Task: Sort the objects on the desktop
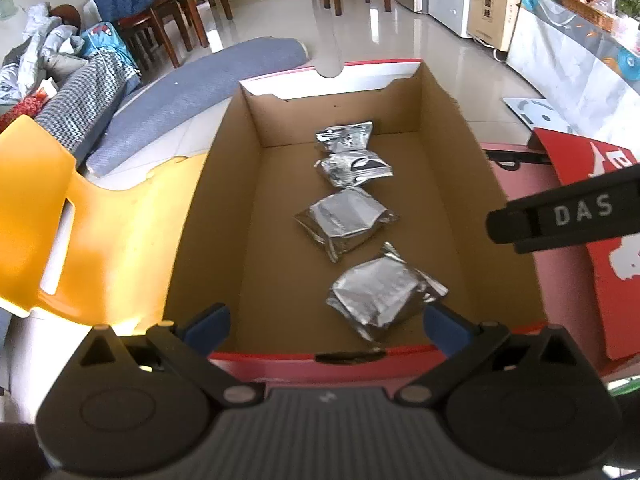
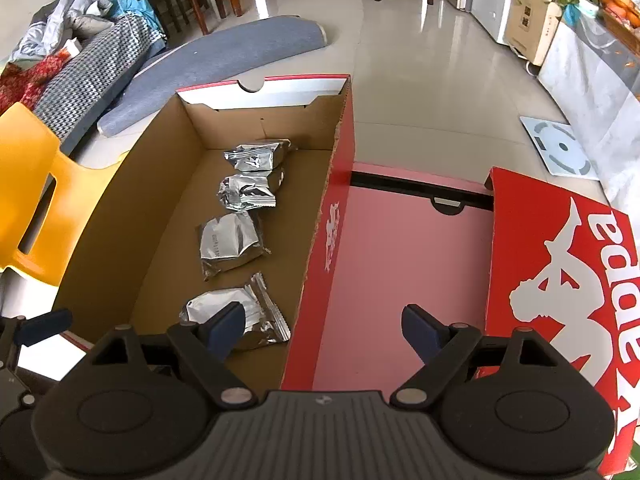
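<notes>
Lying in a row in the shoe box (image 1: pixel 248 168), four foil packets (image 1: pixel 346 220) sit beyond both grippers' wide-open, empty fingers (image 1: pixel 208 324).

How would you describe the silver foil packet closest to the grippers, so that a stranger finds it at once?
Look into the open cardboard shoebox with red outer walls. Four silver foil packets lie in a row along its brown floor. The one meant is the crinkled silver foil packet at the near end of the row, just before the open left gripper; unlike the others, it has only one neighbour.

Four packets (image 1: pixel 352 216) lie in a row inside the box (image 1: pixel 224 184), lid (image 2: pixel 560 264) to its right.
</notes>
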